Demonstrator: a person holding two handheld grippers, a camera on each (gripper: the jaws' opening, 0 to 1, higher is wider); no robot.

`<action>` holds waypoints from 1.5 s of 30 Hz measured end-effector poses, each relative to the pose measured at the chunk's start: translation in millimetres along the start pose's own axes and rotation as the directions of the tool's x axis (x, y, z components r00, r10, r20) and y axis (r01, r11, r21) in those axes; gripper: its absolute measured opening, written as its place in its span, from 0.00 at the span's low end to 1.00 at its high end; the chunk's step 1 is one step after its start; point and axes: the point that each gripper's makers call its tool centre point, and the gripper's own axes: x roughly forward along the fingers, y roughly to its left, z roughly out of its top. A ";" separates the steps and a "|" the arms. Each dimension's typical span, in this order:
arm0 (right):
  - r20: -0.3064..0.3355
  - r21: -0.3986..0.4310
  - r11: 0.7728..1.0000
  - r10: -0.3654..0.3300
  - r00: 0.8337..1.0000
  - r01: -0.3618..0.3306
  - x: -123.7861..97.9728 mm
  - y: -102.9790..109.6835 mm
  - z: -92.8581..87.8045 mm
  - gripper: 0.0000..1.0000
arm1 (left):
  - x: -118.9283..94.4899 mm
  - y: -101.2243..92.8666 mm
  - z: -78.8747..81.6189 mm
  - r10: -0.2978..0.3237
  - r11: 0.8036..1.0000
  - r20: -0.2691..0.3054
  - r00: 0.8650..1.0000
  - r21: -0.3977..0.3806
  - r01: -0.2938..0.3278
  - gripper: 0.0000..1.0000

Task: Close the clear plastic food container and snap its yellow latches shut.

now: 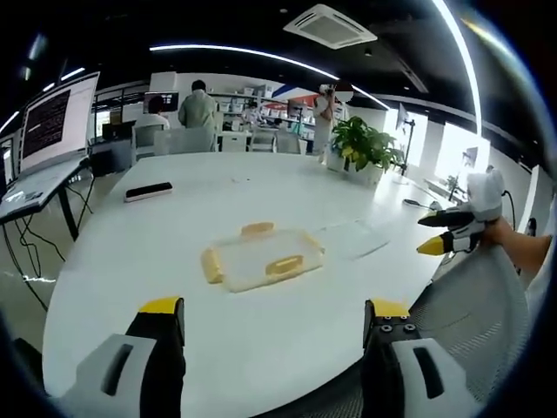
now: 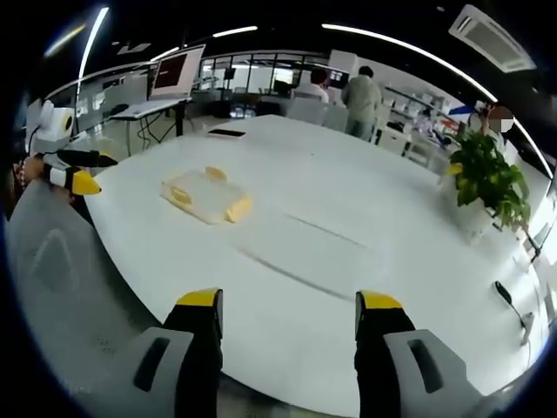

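We have not reached the container (image 1: 263,258) yet; it sits mid-table, lid seemingly on. Left gripper (image 1: 274,324) and right gripper (image 2: 288,315) hang spread, so next we approach its yellow latches (image 1: 285,265).

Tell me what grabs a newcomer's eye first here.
The clear container with yellow latches lies alone mid-way across the big white table. Both grippers, left and right, stand open short of it. A leafy potted plant sits at the table's far edge.
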 end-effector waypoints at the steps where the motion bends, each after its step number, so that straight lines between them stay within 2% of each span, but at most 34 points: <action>1: 0.002 -0.001 1.000 0.000 1.000 0.000 -0.2 0.3 0.4 0.58 | 0.0 -0.1 -1.5 0.000 1.000 -0.009 1.000 -0.005 0.000 0.81; 4: 0.007 0.004 1.000 -0.005 1.000 0.005 -1.0 -0.1 1.5 0.58 | 0.2 -2.1 -2.0 -0.004 0.999 -0.012 1.000 0.031 0.004 0.80; 9: 0.038 0.009 1.000 0.011 0.999 -0.011 -2.2 2.8 6.8 0.58 | -0.6 0.2 0.4 0.003 1.000 0.004 1.000 0.005 -0.003 0.80; 13: 0.018 0.004 1.000 0.015 1.000 -0.015 -1.7 3.8 3.4 0.56 | -0.8 3.3 -1.2 0.023 1.000 -0.004 1.000 0.010 -0.023 0.80; 15: 0.022 -0.001 1.000 0.017 1.000 -0.017 -1.8 4.5 4.2 0.55 | -1.9 5.1 1.3 0.029 1.000 0.012 1.000 -0.003 -0.029 0.80; 18: 0.023 0.005 1.000 0.020 1.000 -0.020 -1.3 3.6 3.8 0.55 | -1.7 5.2 -1.3 0.030 1.000 -0.003 1.000 0.000 -0.030 0.80; 24: 0.044 0.017 1.000 0.018 0.999 -0.019 -2.2 2.0 6.8 0.58 | -2.0 3.8 0.8 0.024 1.000 0.008 1.000 -0.003 -0.024 0.82; 29: 0.055 0.028 0.999 0.031 0.998 -0.032 -2.0 2.4 8.0 0.67 | 0.2 -6.9 -3.6 -0.027 0.998 -0.030 0.999 0.055 0.029 0.89; 33: 0.055 0.062 0.996 0.061 0.997 -0.065 -1.8 0.5 10.1 0.79 | 2.4 -21.2 6.2 -0.128 0.989 0.004 0.992 0.068 0.128 0.98; 35: 0.054 0.074 0.993 0.089 0.995 -0.093 -1.2 1.9 12.6 0.83 | 5.5 -16.0 9.3 -0.137 0.988 -0.001 0.991 0.066 0.137 0.99; 36: 0.054 0.061 0.992 0.109 0.993 -0.112 -0.1 3.6 14.9 0.85 | 7.7 -13.8 7.9 -0.147 0.985 -0.022 0.989 0.087 0.149 0.99; 37: 0.047 0.025 0.989 0.147 0.988 -0.148 2.4 7.8 19.1 0.85 | 11.6 -5.5 7.5 -0.137 0.981 -0.046 0.990 0.129 0.141 0.99; 38: 0.042 -0.025 0.984 0.176 0.984 -0.175 5.8 11.5 25.5 0.85 | 16.0 1.6 5.5 -0.135 0.969 -0.083 0.987 0.196 0.149 0.99; 40: 0.033 -0.096 0.973 0.212 0.977 -0.208 12.2 17.9 35.5 0.86 | 21.7 8.5 4.5 -0.141 0.953 -0.123 0.982 0.252 0.169 0.99; 41: 0.016 -0.140 0.959 0.253 0.967 -0.248 18.0 25.1 42.2 0.87 | 25.8 13.4 5.6 -0.153 0.939 -0.145 0.978 0.286 0.189 0.99; 42: 0.002 -0.199 0.933 0.306 0.952 -0.299 23.6 35.4 50.2 0.90 | 28.8 17.0 7.8 -0.158 0.934 -0.150 0.976 0.299 0.197 0.99; 44: -0.010 -0.267 0.898 0.361 0.932 -0.351 32.1 46.9 61.2 0.93 | 35.2 27.9 10.9 -0.172 0.913 -0.187 0.967 0.340 0.228 0.99; 45: -0.020 -0.301 0.879 0.381 0.924 -0.369 36.8 51.1 65.9 0.95 | 39.0 33.5 15.4 -0.165 0.917 -0.179 0.970 0.334 0.218 0.99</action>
